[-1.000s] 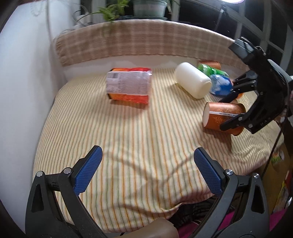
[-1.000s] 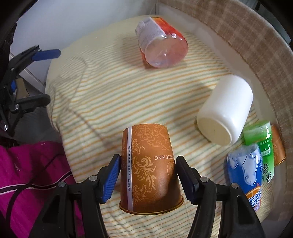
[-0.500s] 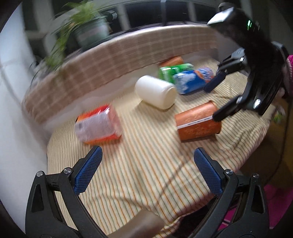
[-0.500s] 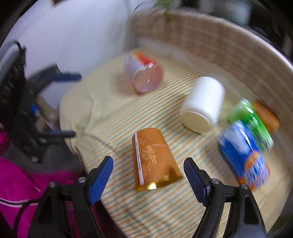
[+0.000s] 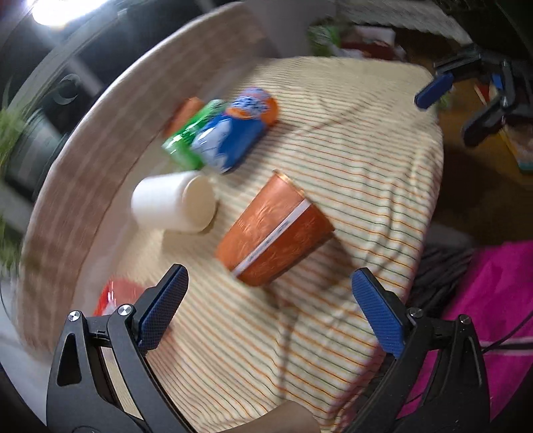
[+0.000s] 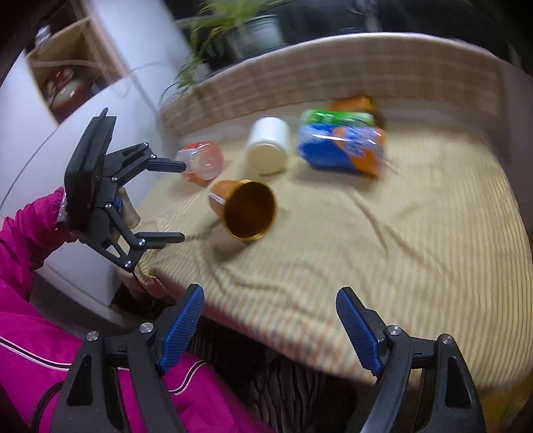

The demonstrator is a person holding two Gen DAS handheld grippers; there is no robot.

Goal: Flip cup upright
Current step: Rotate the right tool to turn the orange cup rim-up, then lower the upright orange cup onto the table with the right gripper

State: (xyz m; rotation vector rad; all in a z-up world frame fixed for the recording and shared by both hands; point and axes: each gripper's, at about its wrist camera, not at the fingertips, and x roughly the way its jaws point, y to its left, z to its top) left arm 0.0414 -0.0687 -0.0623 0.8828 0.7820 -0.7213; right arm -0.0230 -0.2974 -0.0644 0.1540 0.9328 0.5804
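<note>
Left tool point(image 5: 268, 306) hanging with blue pads point(image 5: 163, 306) spread wide apart, gripping nothing, pointing at the orange paper cup with white seam strip point(image 5: 274, 233). Right tool point(image 6: 269, 328) likewise gaping, empty, hovering off the near edge of the striped cream cloth covering the worktop point(image 6: 383, 253).

Cup lying on its side near the middle of the cloth, gold-lined mouth point(image 6: 250, 210) facing the right wrist camera, touching neither tool. Lying just beside it, toward the back: white cylindrical plastic jar point(image 5: 173, 201), also on its side. Further along the back, crowding together: blue and orange snack packet point(image 5: 233, 133), green packet point(image 5: 190, 133) and a small orange item point(image 5: 185, 111) behind them, too blurred to identify. Red-capped clear plastic container point(image 6: 201, 161) resting near the left tool's upper finger in the right wrist view. Checked woven backrest point(image 6: 333, 70) curving behind everything, potted plant point(image 6: 233, 30) above it.

Left tool point(image 6: 126, 196) being held level, jaws stacked vertically, pink sleeve point(image 6: 26, 229) trailing behind.
</note>
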